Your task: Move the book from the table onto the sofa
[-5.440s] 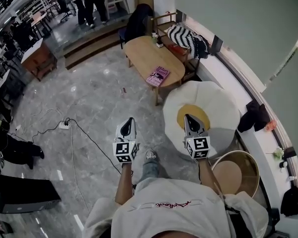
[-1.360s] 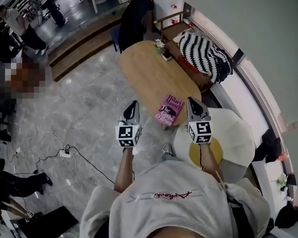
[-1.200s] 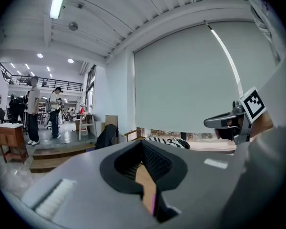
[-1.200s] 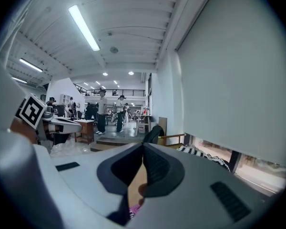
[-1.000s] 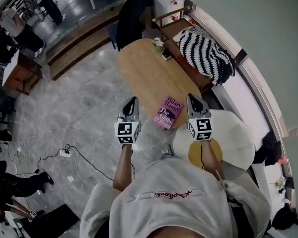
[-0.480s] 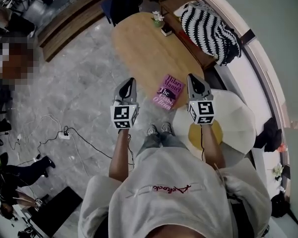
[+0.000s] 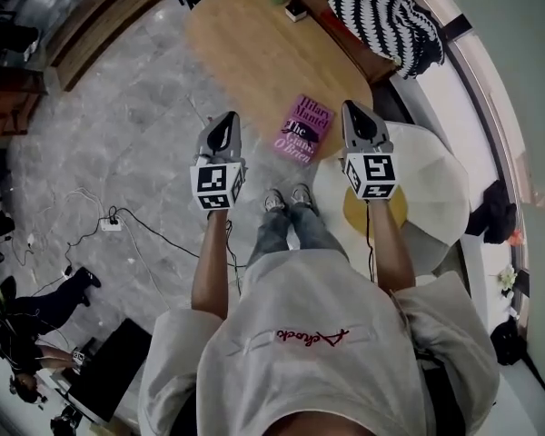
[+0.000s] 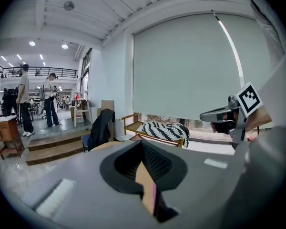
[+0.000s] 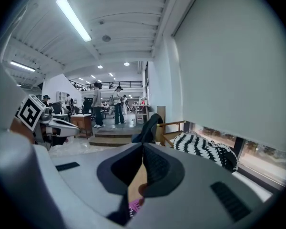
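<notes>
— Where is the book to be found?

— The book [image 7: 303,128] is seen lying flat, pink cover up, on the near end of the oval wooden table [image 7: 245,44], close to its edge. In the head view it is framed between the two grippers and is touched by neither.

— How are the tongs held?

— The left gripper [image 7: 223,123] is held out over the grey floor with its jaws pressed together and nothing between them. A thin pink strip of the book is glimpsed below the closed tips in the left gripper view. The right gripper [image 7: 355,114] is likewise closed and empty, held just right of the book, beside a white and yellow egg-shaped cushion [image 7: 431,198].

— And the sofa?

— A wooden-framed seat [image 7: 347,42] is made out along the table's far side, with a black-and-white striped throw [image 7: 391,12] on it. It is probably the sofa, though little of it is shown at the edge of the view. The book is well apart from it.
</notes>
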Action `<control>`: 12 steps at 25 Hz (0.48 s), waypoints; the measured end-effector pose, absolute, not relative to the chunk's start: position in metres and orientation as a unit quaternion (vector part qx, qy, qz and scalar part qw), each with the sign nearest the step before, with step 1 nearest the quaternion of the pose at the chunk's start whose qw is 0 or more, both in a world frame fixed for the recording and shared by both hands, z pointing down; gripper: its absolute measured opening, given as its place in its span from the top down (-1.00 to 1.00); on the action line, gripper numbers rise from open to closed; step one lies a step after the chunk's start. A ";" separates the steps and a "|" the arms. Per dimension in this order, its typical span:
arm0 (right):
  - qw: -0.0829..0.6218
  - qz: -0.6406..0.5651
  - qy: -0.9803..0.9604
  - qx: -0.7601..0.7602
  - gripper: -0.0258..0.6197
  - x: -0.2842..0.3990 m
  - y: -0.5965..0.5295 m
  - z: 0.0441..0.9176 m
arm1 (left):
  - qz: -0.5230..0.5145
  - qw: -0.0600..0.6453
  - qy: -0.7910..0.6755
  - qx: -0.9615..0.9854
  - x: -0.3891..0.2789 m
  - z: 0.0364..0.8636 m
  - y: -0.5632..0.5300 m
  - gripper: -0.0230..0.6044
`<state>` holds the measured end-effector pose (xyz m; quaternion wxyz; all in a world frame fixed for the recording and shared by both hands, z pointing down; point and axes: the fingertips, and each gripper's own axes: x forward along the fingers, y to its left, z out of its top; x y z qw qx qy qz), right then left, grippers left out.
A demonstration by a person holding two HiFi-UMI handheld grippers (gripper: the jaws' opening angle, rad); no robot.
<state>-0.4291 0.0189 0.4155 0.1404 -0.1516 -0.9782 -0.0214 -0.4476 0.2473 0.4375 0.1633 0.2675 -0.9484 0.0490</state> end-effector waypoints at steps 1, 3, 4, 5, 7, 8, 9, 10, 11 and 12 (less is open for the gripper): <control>0.146 -0.020 -0.978 -0.151 0.89 -0.428 0.019 0.422 | 0.050 0.169 -0.947 0.270 -0.446 0.445 0.247 0.90; 0.158 -0.018 -0.976 -0.150 0.89 -0.425 0.020 0.437 | 0.050 0.182 -0.943 0.274 -0.443 0.460 0.246 0.90; 0.164 -0.016 -0.975 -0.149 0.89 -0.423 0.021 0.444 | 0.049 0.188 -0.941 0.276 -0.442 0.467 0.245 0.90; 0.171 -0.015 -0.974 -0.149 0.89 -0.422 0.021 0.453 | 0.048 0.194 -0.940 0.278 -0.441 0.475 0.244 0.90; 0.186 -0.011 -0.972 -0.146 0.89 -0.417 0.020 0.471 | 0.047 0.206 -0.936 0.282 -0.438 0.490 0.241 0.90; 0.194 -0.009 -0.970 -0.145 0.89 -0.414 0.020 0.481 | 0.046 0.212 -0.934 0.283 -0.436 0.499 0.240 0.90; 0.202 -0.007 -0.969 -0.145 0.89 -0.411 0.021 0.491 | 0.045 0.219 -0.932 0.284 -0.434 0.507 0.240 0.90; 0.209 -0.006 -0.967 -0.144 0.89 -0.408 0.021 0.502 | 0.044 0.224 -0.931 0.284 -0.433 0.516 0.240 0.90; 0.216 -0.005 -0.966 -0.144 0.89 -0.406 0.021 0.512 | 0.042 0.229 -0.930 0.284 -0.432 0.525 0.239 0.90; 0.223 -0.004 -0.964 -0.143 0.89 -0.404 0.021 0.522 | 0.040 0.233 -0.929 0.284 -0.431 0.533 0.239 0.90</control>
